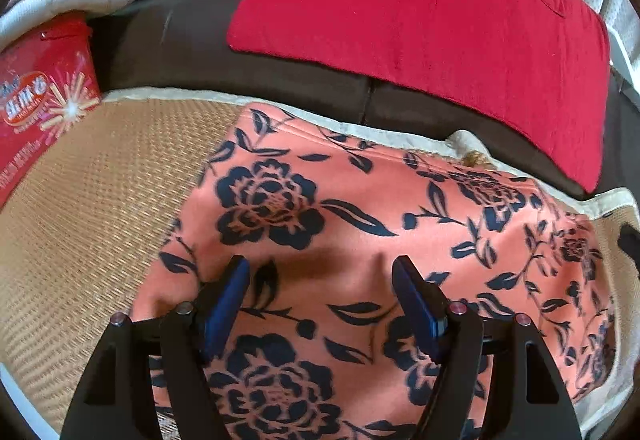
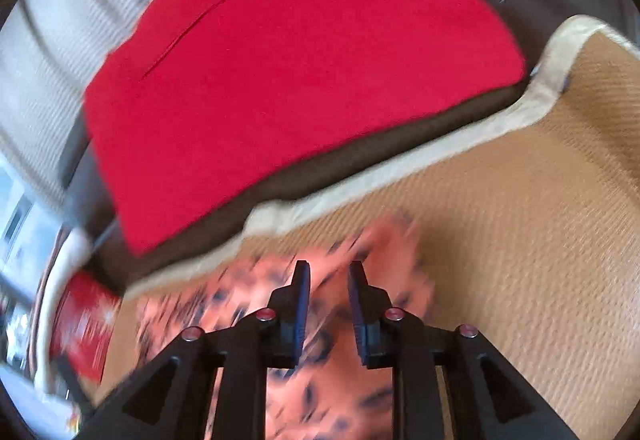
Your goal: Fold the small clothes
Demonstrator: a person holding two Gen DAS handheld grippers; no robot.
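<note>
Your left gripper (image 1: 320, 272) gapes wide over the floral garment (image 1: 360, 224) on the woven mat's (image 1: 100, 180) back edge — right gripper (image 2: 329, 272) narrowed, apparently empty — folding unfinished.

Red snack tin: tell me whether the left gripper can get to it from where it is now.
Probably yes. The left gripper is open over the floral garment, holding nothing, and only bare woven mat lies between it and the red snack tin at the far left.

Evenly lit, warm; sharp through left wrist, heavily motion-smeared through right; fisheye bending and dark vignette at edges.
</note>
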